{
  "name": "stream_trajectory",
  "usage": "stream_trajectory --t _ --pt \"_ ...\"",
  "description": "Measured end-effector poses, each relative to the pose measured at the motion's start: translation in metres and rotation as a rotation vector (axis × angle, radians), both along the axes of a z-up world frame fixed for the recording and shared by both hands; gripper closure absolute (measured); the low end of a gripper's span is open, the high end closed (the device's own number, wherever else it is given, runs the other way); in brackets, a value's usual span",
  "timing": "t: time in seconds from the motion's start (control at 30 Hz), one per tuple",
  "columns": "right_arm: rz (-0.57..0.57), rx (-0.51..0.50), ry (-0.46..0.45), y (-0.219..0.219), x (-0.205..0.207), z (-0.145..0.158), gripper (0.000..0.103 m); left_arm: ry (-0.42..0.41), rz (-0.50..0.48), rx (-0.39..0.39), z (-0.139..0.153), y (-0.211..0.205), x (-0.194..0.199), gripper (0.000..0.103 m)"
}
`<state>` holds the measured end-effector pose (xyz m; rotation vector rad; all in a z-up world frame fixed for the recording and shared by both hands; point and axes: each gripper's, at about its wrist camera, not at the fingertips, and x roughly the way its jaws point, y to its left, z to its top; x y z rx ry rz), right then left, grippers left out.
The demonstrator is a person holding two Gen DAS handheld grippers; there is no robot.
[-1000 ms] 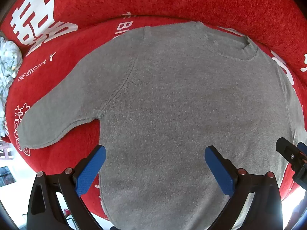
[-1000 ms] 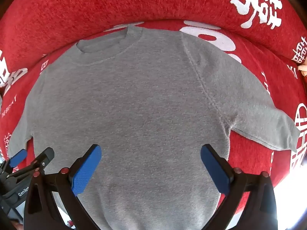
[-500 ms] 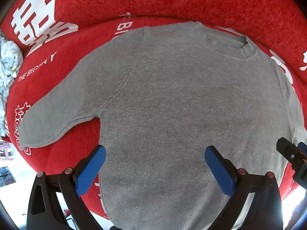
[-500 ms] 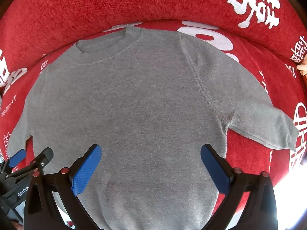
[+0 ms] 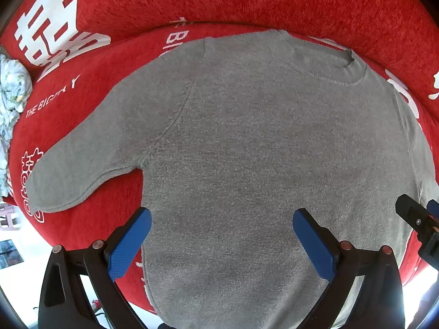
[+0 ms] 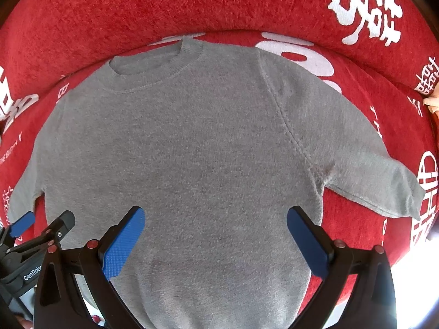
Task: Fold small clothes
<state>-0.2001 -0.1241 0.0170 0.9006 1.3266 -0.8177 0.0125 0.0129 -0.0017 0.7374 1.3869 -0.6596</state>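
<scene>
The grey sweater is spread flat on the red sofa. Left gripper and right gripper are held wide open, empty, over the hem. Sleeves probably get tucked in first.

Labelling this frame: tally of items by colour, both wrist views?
Grey: 1, the sweater, spread flat
Red: 1, the sofa cover with white print
Pale floral: 1, the cloth at the left edge
Blue-padded: 2, left gripper, right gripper, fingers apart
Total: 5

Both wrist cameras look down, close, sharing the grey sweater between them.
</scene>
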Motion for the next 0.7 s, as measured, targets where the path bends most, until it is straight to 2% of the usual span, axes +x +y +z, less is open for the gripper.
stream_trajectory --t 0.23,0.7 --pt "-0.001 0.030 -0.024 -0.0015 0.0002 -0.0002 0.000 -0.001 0.003 0.000 -0.0002 -0.0005 -0.0006 0.000" --pt "0.000 0.019 -0.006 0.0000 0.0022 -0.0013 0.000 0.004 0.008 0.004 -0.0037 0.0005 0.0031 0.000"
